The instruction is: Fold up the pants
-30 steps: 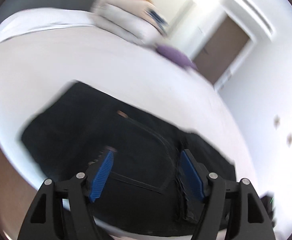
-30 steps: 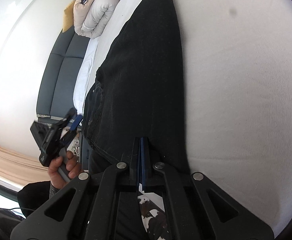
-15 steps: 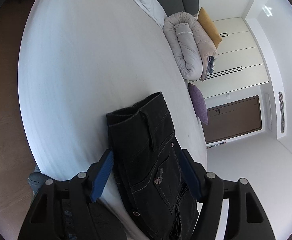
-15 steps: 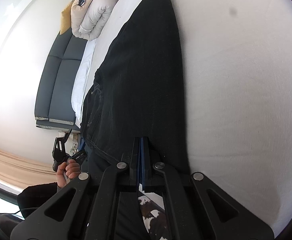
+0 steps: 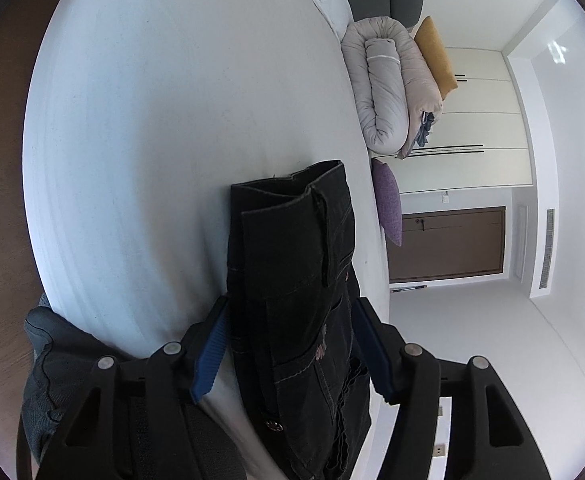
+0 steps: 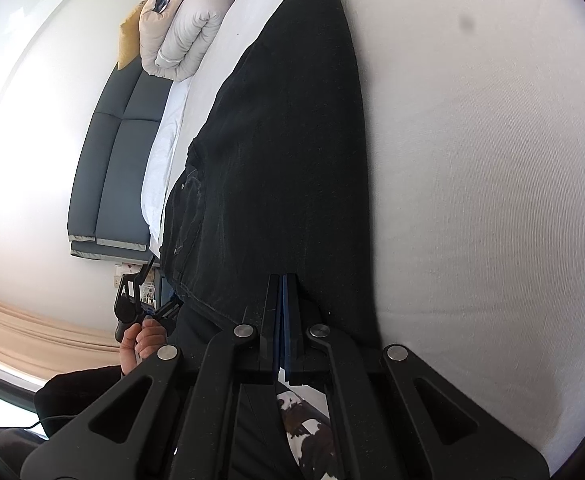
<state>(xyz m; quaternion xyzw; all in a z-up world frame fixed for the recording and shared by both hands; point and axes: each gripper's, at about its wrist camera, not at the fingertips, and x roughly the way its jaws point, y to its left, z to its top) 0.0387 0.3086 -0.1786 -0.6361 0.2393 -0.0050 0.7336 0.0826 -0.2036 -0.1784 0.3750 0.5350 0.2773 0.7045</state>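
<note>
Black denim pants (image 6: pixel 292 140) lie lengthwise on the white bed (image 6: pixel 472 160), folded leg over leg. My right gripper (image 6: pixel 284 280) is shut on the near end of the pants at the bed's edge. In the left wrist view the waistband end of the pants (image 5: pixel 292 264) stands up between the blue pads of my left gripper (image 5: pixel 290 304). Its jaws are closing around that waist end, and the pads sit just beside the cloth on either side. From the right wrist view the left gripper (image 6: pixel 148 292) shows small at the left, held by a hand (image 6: pixel 144 340).
A rolled grey duvet (image 5: pixel 384 92), a yellow cushion (image 5: pixel 434 56) and a purple cushion (image 5: pixel 388 200) lie along the bed's far side. A dark sofa (image 6: pixel 112 160) stands by the wall. A brown door (image 5: pixel 448 244) and white cupboards lie beyond. Grey cloth (image 5: pixel 52 360) hangs at the bed's edge.
My left gripper rolled and dropped toward the waist end of the pants, and its pads have come closer together around it. The right gripper has stayed where it was, still shut.
</note>
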